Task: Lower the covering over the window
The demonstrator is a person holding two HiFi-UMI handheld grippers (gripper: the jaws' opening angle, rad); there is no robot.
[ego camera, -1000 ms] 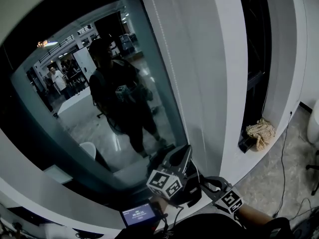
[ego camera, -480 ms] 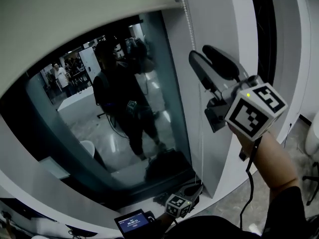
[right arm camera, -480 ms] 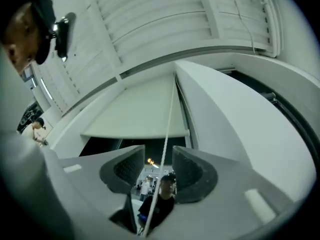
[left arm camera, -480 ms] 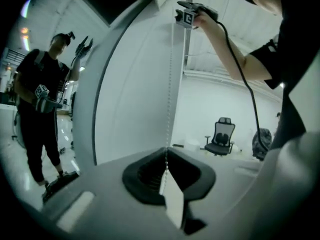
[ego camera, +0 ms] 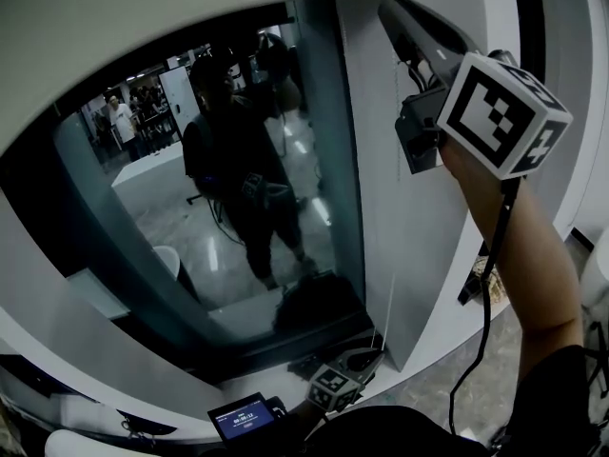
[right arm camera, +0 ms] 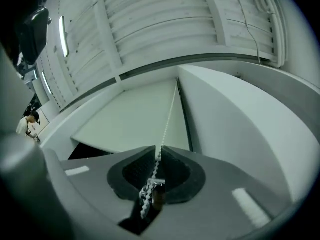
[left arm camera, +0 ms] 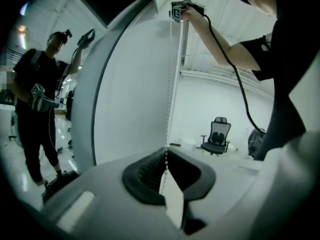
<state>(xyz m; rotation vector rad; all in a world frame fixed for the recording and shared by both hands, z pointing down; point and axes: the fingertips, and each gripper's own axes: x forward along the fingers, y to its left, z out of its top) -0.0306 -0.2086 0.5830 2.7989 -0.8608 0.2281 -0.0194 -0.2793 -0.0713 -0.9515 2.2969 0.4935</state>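
Now, 2 grips on 1 bead chain [left arm camera: 170, 84].
Low down and nearest me, my left gripper [left arm camera: 166, 154] is clenched on the chain. Raised high, my right gripper [right arm camera: 157, 151] has just been closing and pinches the same chain just below the shade [ego camera: 143, 46], which covers only the top of the window [ego camera: 285, 208].
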